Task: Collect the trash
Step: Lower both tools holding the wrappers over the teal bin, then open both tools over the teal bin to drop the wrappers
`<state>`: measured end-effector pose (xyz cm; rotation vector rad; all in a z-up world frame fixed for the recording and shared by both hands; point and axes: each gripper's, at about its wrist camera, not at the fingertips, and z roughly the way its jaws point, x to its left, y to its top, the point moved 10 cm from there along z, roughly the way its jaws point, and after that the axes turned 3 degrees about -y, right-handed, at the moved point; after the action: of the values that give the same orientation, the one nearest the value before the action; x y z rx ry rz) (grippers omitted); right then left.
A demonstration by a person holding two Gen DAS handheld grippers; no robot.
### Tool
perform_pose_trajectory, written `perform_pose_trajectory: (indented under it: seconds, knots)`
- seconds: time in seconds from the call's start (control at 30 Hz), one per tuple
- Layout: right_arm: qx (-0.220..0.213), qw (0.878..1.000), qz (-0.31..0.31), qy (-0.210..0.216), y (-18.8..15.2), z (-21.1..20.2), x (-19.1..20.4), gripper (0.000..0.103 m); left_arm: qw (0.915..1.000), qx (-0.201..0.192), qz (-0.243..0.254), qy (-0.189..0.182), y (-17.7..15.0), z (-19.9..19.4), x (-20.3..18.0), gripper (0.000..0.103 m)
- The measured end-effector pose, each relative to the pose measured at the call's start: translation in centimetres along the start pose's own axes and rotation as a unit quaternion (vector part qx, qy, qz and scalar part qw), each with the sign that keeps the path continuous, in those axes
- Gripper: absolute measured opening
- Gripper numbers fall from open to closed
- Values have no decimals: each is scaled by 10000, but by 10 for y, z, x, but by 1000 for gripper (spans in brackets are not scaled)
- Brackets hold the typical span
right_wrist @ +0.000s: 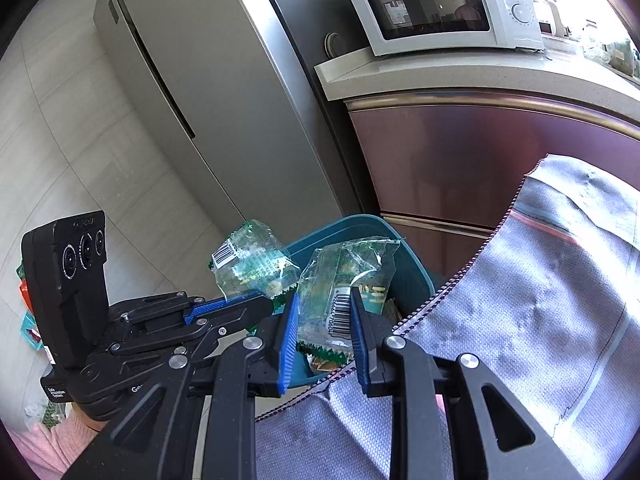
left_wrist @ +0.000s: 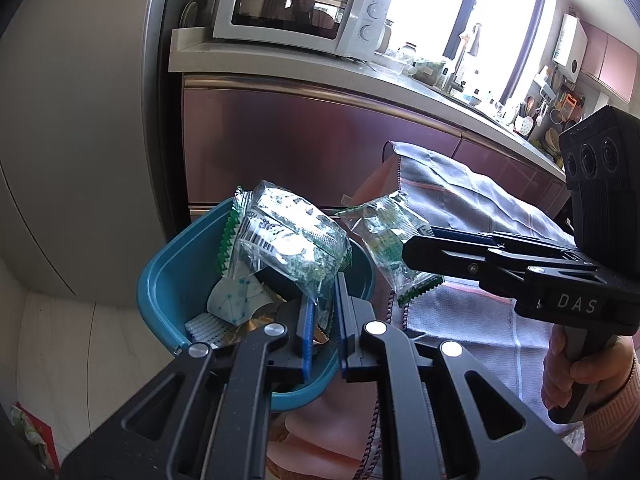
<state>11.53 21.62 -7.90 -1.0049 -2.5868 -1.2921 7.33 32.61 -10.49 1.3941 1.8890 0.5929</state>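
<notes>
Right wrist view: right gripper [right_wrist: 324,320] pinches a clear wrapper [right_wrist: 344,280] over the teal bin [right_wrist: 416,276]. Left gripper [left_wrist: 324,320], nearly closed, grips a second wrapper [left_wrist: 288,240] above the bin's rim. Grey cloth [right_wrist: 520,320] lies alongside.

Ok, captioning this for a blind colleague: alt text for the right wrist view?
The right gripper pinches a clear green snack wrapper over a teal bin of trash. The left gripper holds another wrapper beside it; a grey cloth lies right.
</notes>
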Motion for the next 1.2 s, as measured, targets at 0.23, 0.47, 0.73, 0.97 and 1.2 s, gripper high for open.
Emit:
perform_pose_trajectory:
  seconds: [0.23, 0.47, 0.73, 0.97, 1.2]
  knots:
    - [88, 10000, 3, -26, 1, 10, -1, 23, 10000, 60, -64, 38, -2, 7, 5, 10]
    - [213, 9998, -28, -51, 0, 21, -1, 23, 9998, 145, -108, 59, -4, 16, 10, 10]
    - [367, 9993, -18, -113, -2, 39, -2, 23, 9993, 304, -174, 126, -10, 33, 15, 10]
    - [532, 9984, -34, -178, -1, 53, -2, 23, 9987, 421, -254, 156, -17, 45, 23, 10]
    - [726, 9970, 22, -257, -3, 68, -5, 26, 9976, 564, -366, 170, -25, 59, 30, 10]
